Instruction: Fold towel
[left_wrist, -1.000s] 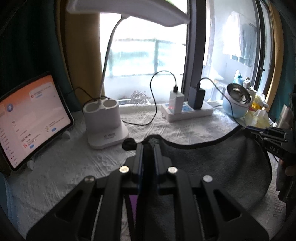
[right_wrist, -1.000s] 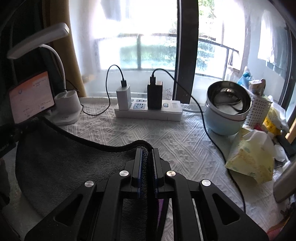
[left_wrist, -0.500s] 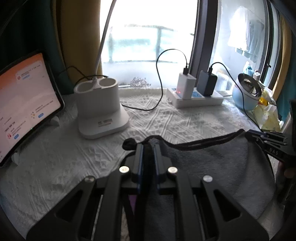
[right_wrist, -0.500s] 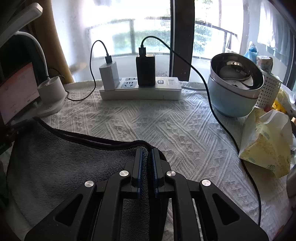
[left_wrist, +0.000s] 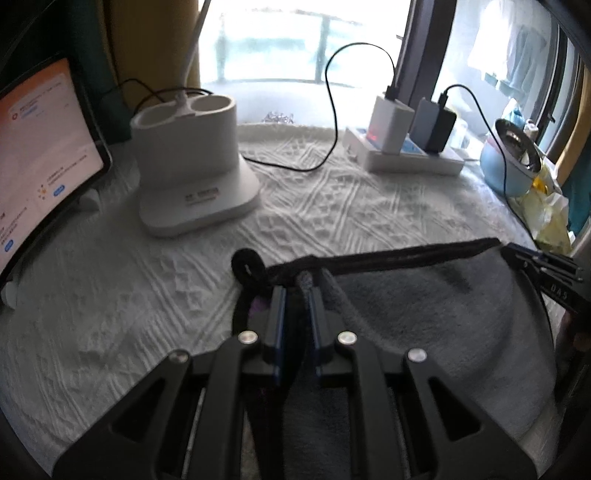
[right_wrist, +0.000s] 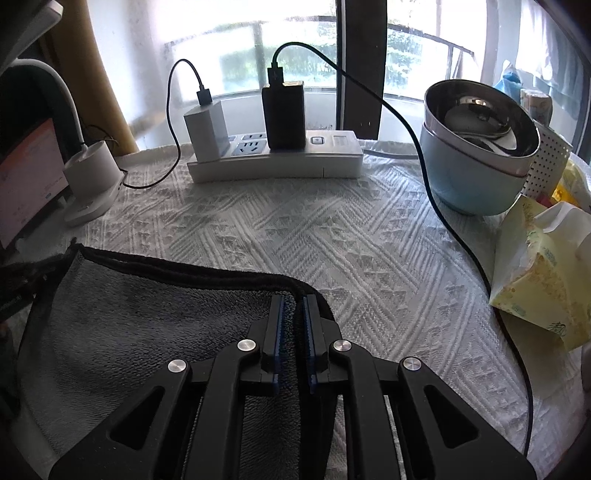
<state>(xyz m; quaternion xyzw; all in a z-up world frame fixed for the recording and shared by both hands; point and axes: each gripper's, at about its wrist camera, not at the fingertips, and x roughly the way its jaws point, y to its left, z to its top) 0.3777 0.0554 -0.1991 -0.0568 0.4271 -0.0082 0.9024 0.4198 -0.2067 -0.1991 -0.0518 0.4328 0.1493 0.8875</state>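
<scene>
A dark grey towel (left_wrist: 424, 314) with a black hem lies low over the white textured table cover, stretched between both grippers. My left gripper (left_wrist: 296, 295) pinches its left corner, where a black hanging loop (left_wrist: 248, 263) sticks out; the jaws have parted a little around the cloth. My right gripper (right_wrist: 293, 302) holds the towel's (right_wrist: 147, 332) right corner, jaws also slightly apart. The right gripper shows at the right edge of the left wrist view (left_wrist: 546, 273).
A tablet (left_wrist: 40, 155) stands at the left, a white lamp base (left_wrist: 192, 162) beside it. A power strip (right_wrist: 277, 158) with chargers and cables sits at the back. A blue bowl with a steel bowl inside (right_wrist: 480, 147) and a tissue pack (right_wrist: 543, 266) stand at the right.
Both grippers have carried the towel's edge forward and down toward the table. The jaws of both have eased apart slightly around the corners.
</scene>
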